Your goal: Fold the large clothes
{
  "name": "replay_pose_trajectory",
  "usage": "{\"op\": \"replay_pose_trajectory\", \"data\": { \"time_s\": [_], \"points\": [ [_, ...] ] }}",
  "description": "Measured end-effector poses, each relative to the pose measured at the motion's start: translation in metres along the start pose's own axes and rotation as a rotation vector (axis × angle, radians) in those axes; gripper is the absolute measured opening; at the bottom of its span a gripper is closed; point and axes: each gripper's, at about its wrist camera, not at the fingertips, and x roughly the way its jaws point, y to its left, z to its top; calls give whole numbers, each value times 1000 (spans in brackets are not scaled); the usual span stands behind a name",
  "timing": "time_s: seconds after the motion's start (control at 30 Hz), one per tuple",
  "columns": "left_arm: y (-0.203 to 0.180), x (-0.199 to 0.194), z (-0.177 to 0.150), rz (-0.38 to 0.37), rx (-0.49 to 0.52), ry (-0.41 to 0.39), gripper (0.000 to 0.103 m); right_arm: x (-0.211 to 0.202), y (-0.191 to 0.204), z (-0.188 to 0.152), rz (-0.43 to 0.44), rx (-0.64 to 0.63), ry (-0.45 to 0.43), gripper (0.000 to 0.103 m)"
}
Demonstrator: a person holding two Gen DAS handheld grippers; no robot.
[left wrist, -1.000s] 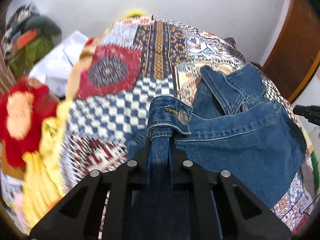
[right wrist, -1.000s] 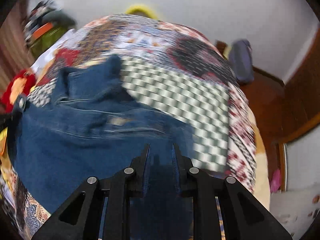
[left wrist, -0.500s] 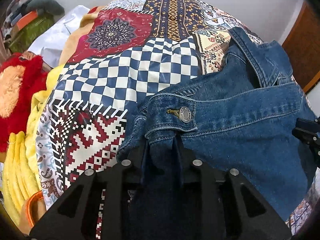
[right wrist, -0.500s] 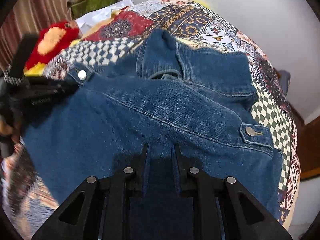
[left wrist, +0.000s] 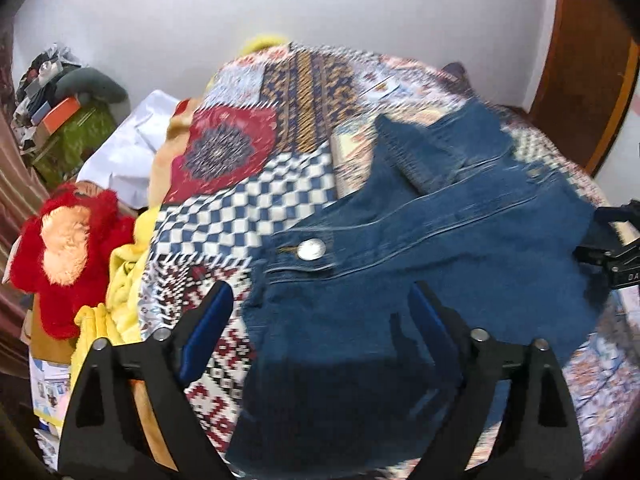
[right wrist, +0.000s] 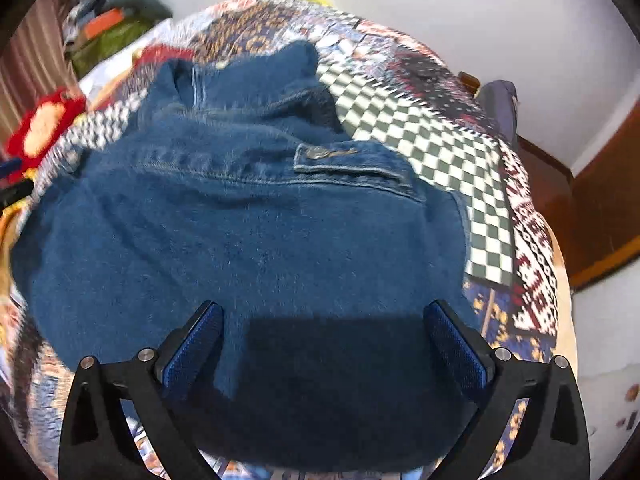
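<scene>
A blue denim jacket point(left wrist: 432, 248) lies on the patchwork bedspread point(left wrist: 260, 184), its collar toward the far side and a metal button point(left wrist: 311, 249) at its left corner. My left gripper point(left wrist: 320, 304) is open and empty, its jaws spread wide over the jacket's near left edge. My right gripper point(right wrist: 322, 320) is open and empty over the jacket's point(right wrist: 240, 232) near right part. The right gripper also shows at the right edge of the left wrist view point(left wrist: 616, 248).
A red and orange plush toy point(left wrist: 68, 252) and yellow cloth point(left wrist: 120, 280) lie left of the bed. A white sheet point(left wrist: 132, 160) and a cluttered green box point(left wrist: 72, 136) are farther left. A wooden door point(left wrist: 588, 60) stands right. A dark bag point(right wrist: 500, 108) sits by the wall.
Both grippers were shut on the denim jacket's near edge. Both have opened and let it go; the jacket now lies flat on the bedspread.
</scene>
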Motion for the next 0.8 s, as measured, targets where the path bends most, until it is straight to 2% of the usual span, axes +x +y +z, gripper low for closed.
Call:
{"op": "replay_pose_trajectory", "data": {
  "time_s": [0.1,0.23,0.33,0.4,0.47,0.53,0.63,0.7,0.77,0.8],
  "points": [
    [-23,-9,-1,-51,10,-3,94,-25,8,1,99,26,-56,102],
    [-48,-1,-12,-99,12,32,94,-37,42,2,168,-39,-92,102],
    [-61,20,-29,-91,19,101,94,-22,66,1,179,-105,-48,102],
    [-64,31,-41,-78,18,141,95,-2,74,-4,161,-123,20,102],
    [-59,34,-49,-88,8,135,96,9,72,-12,169,-105,62,102],
    [-53,29,-53,-86,-1,126,98,12,59,-16,197,-63,64,101],
    [-39,24,-56,-78,-29,122,99,9,39,-19,179,-32,60,101],
    [-27,22,-61,-42,-54,127,99,6,23,-23,118,-6,49,101],
    [-14,20,-67,-32,-89,129,99,1,8,-29,141,16,44,101],
    [-7,19,-71,-25,-111,130,99,0,0,-32,125,35,41,101]
  ]
}}
